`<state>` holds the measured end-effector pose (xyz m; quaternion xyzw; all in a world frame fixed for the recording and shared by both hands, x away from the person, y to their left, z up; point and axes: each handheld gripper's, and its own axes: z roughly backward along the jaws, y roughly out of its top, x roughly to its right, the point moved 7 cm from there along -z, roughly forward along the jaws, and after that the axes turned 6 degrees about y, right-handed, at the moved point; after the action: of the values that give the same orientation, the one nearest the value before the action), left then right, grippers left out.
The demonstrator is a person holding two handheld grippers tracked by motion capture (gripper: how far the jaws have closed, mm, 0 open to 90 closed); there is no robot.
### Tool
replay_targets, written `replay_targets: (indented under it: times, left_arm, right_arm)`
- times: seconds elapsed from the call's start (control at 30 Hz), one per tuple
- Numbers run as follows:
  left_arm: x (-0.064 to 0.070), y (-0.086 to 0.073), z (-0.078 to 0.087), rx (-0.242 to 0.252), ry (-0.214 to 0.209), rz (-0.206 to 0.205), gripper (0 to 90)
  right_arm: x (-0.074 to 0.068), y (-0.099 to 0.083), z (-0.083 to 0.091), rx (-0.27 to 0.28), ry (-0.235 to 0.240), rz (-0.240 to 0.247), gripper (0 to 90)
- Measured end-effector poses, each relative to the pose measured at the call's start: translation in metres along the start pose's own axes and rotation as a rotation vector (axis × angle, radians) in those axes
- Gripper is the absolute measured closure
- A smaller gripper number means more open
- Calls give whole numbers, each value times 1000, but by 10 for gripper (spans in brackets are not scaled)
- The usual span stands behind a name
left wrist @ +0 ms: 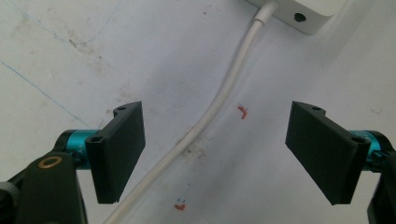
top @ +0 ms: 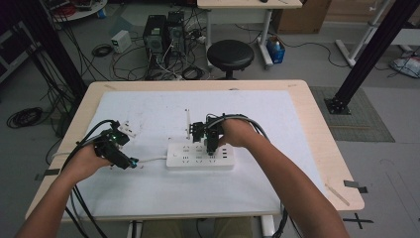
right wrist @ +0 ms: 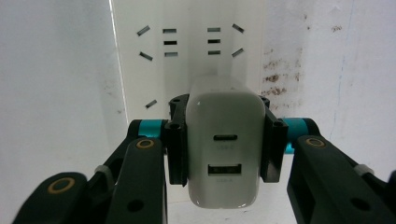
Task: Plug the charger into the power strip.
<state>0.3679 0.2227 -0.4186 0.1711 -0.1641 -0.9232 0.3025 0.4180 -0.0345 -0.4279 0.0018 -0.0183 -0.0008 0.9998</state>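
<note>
High view: strip (top: 199, 156) lying centre of frame on white mat (top: 148, 188), cord running off its left end. Right gripper (top: 212, 144) down over strip's right-middle, clamped on charger; left gripper (top: 130, 161) lower left of centre, just beside cord, hovering low over mat. Small white part (top: 127, 128) up-left of strip, thin white stick (top: 187, 122) above it, both apart from strip. Stool (top: 230, 54) and PC towers (top: 163, 34) at top, off table.

Left gripper view: jaws wide apart, nothing between but cord (left wrist: 219, 102) crossing from bottom centre to upper right, where strip corner (left wrist: 306, 11) shows. No contact w/ cord. Tiny red marks (left wrist: 242, 110) on mat near centre.

Right gripper view: charger (right wrist: 224, 154) gripped by its sides, centre-bottom of frame, USB ports facing camera, so prongs point away toward strip (right wrist: 187, 42). Socket slots visible upper centre, all empty. Charger's far end hides whichever socket lies under it; can't tell if prongs already in.

Progress, as judgement: pick-up done, charger brought over strip, approx. lined up w/ a socket. Left: push fully home, let go, pull back. Left gripper prob. free to steady strip or cord if strip slides
</note>
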Motion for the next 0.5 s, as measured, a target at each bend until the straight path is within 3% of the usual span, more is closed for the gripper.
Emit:
replay_targets:
  times: [0.13,0.2,0.23,0.43,0.5]
  left_arm:
    - [2,-1,0,-2,-2,-3,199]
    - [3,0,-1,-1,-5,2,199]
    - [3,-1,-1,-2,-3,-6,199]
    - [4,0,-2,4,-10,11,199]
    - [4,1,-2,0,-10,-2,200]
  right_arm:
    - [1,-1,0,-4,10,-12,623]
    - [-1,-2,-8,-59,-15,16,623]
    - [-1,-1,-8,-64,-15,7,624]
    - [1,-1,-8,-63,-1,-6,624]
    - [1,0,-9,-59,1,-17,625]
